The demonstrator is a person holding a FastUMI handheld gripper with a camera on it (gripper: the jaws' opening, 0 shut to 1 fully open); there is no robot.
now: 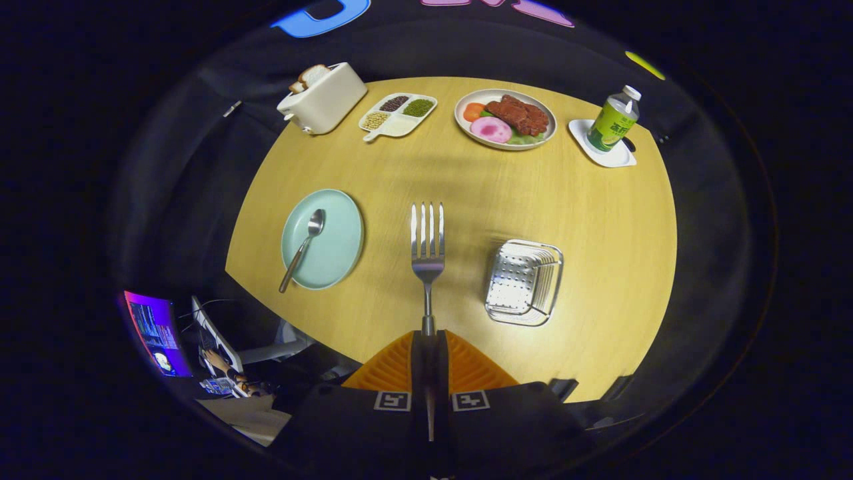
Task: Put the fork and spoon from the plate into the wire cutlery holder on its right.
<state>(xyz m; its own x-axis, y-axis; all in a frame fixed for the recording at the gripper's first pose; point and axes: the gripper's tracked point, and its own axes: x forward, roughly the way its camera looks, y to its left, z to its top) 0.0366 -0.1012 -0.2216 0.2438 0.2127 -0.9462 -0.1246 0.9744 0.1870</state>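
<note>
Steel fork in claw, holder beside.

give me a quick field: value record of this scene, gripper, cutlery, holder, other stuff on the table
gripper: gripper shut on the fork's handle
fork: fork held above the table, tines pointing ahead
spoon: spoon lying on the light green plate
holder: wire cutlery holder right of the fork, no cutlery in it
beyond: toaster, divided dish, food plate, bottle
</note>
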